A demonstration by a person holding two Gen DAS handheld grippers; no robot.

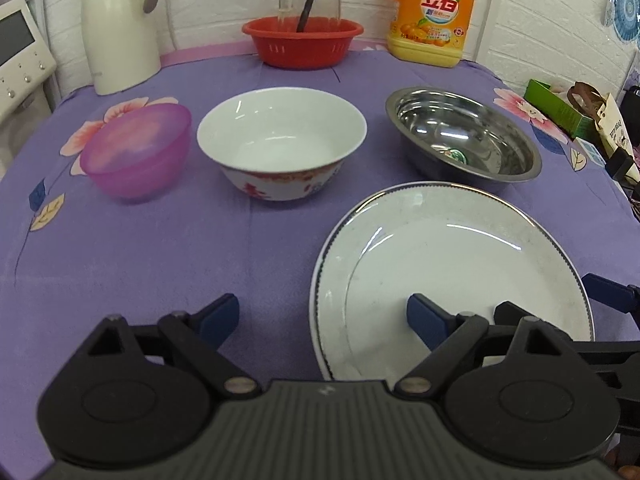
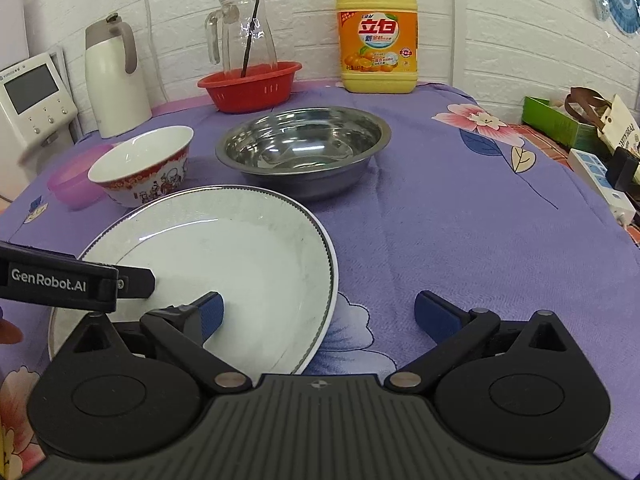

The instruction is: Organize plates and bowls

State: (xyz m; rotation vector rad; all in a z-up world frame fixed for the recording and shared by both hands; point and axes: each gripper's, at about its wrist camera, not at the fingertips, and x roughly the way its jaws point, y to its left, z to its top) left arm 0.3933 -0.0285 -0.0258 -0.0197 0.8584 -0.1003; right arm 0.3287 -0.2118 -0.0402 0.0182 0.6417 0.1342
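Note:
A large white plate point(image 1: 460, 264) point(image 2: 224, 264) lies at the near side of the purple flowered cloth. Behind it stand a pink plastic bowl point(image 1: 136, 152) point(image 2: 72, 184), a white bowl with red pattern point(image 1: 280, 140) point(image 2: 144, 168) and a steel bowl point(image 1: 460, 136) point(image 2: 304, 148). My left gripper point(image 1: 322, 312) is open astride the plate's left rim, not touching it. My right gripper point(image 2: 320, 308) is open astride the right rim, one pad over the plate and the other over the cloth. The left gripper's finger point(image 2: 136, 280) reaches over the plate in the right wrist view.
Along the back wall stand a white thermos jug point(image 2: 114, 80), a red basket point(image 2: 250, 86) holding a glass pitcher, and a yellow detergent bottle point(image 2: 378, 36). A white appliance point(image 2: 34, 100) sits at the left; a green box point(image 2: 556, 120), a bag and a power strip point(image 2: 600, 180) at the right.

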